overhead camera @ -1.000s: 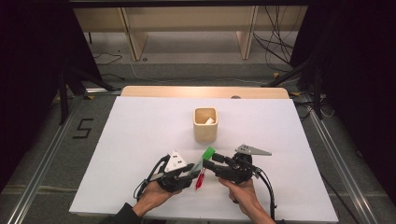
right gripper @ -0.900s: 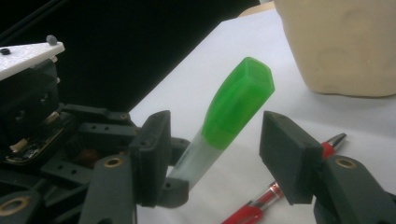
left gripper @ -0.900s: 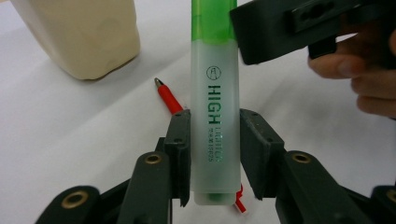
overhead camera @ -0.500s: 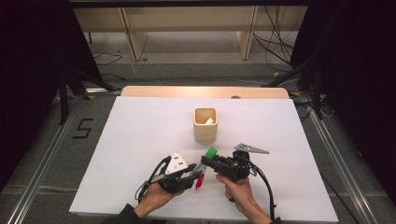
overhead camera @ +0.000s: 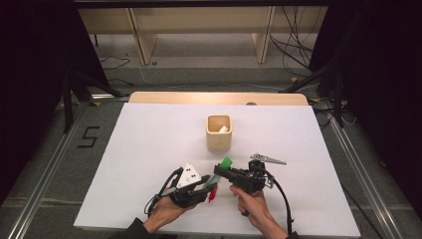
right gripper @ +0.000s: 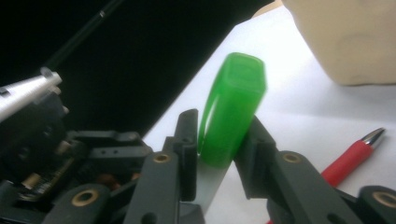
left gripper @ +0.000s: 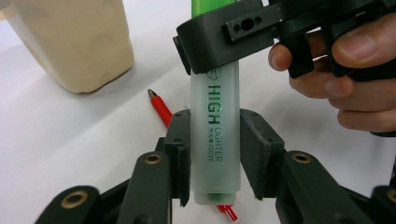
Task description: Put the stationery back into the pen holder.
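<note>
Right tongs [right gripper: 219, 135] closed onto highlighter cap [right gripper: 232, 107]; cup [overhead camera: 219, 133] holds something white.

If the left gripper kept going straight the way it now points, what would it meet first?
Most likely the right gripper, whose jaws have just been closing on the green cap of the highlighter that the left gripper holds. The beige cup lies off to the side, though depth is unclear.

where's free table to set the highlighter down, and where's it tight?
Free: the white table left of the beige cup, out to the left edge; the right side beyond the right gripper; the strip behind the cup. Tight: the near centre, where left gripper and right gripper both hold the highlighter above the red pen.
</note>
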A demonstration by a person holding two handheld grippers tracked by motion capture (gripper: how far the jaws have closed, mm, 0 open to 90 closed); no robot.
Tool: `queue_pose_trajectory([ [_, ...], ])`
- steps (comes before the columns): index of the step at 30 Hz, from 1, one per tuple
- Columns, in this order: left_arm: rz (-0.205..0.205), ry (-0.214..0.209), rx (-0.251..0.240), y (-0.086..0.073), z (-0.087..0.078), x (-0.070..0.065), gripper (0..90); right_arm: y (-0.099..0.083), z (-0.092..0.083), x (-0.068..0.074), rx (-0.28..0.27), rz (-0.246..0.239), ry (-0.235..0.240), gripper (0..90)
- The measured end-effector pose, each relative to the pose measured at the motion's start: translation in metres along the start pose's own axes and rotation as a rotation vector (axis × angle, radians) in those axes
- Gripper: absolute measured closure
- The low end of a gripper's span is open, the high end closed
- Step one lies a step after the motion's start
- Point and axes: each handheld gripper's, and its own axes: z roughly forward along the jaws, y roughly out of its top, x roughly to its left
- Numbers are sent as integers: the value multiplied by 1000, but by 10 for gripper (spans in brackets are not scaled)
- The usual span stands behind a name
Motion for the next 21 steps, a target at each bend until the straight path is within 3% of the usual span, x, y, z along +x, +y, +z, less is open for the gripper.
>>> queue_pose_trajectory([
  [2, -12, -36, 4, 1, -1, 2, 641, 0, -1, 1, -3, -4, 2, 746],
  [4, -17, -69, 14, 1, -2, 3, 552, 0, -1, 3, -14, -15, 9, 753],
  [8, -29, -69, 29, 3, -6, 6, 386, 3, -6, 7, -28, -48, -1, 754],
  [11, -48, -92, 23, 2, -12, 12, 375, 6, -9, 9, -35, -72, -18, 754],
  [21, -81, -48, 27, -10, -25, 26, 304, 20, -19, 13, -74, -153, -69, 754],
])
